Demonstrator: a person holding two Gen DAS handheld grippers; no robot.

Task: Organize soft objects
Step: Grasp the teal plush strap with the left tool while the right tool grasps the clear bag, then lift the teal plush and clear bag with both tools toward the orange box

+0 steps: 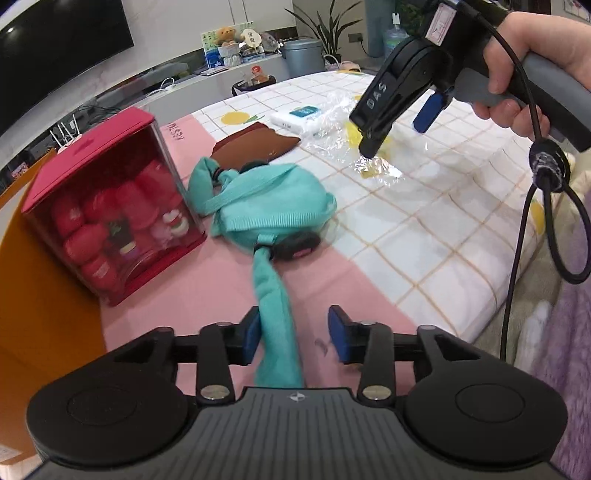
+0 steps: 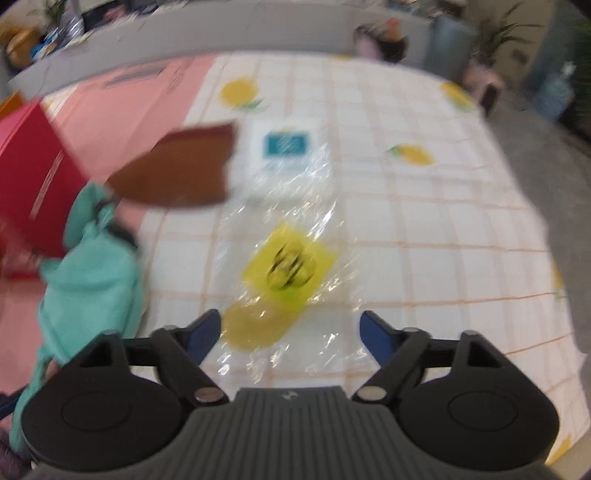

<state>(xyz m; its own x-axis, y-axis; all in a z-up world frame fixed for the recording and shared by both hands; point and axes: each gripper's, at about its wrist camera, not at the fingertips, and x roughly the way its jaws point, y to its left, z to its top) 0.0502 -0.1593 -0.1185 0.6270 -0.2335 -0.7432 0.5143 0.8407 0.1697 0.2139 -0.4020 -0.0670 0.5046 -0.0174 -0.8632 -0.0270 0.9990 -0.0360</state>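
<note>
Dark curved screen (image 1: 55, 48), potted plant (image 1: 332, 29) — grey bin (image 1: 303, 55)

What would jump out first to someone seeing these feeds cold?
Probably the teal fabric bag heaped on the pink part of the cloth, one strap trailing between the open left tool. Left of it stands a red box with a clear front. Crinkled clear plastic lies ahead of the open right tool.

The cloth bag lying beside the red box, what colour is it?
The cloth bag is plain teal green; it shows best in the left wrist view.
</note>
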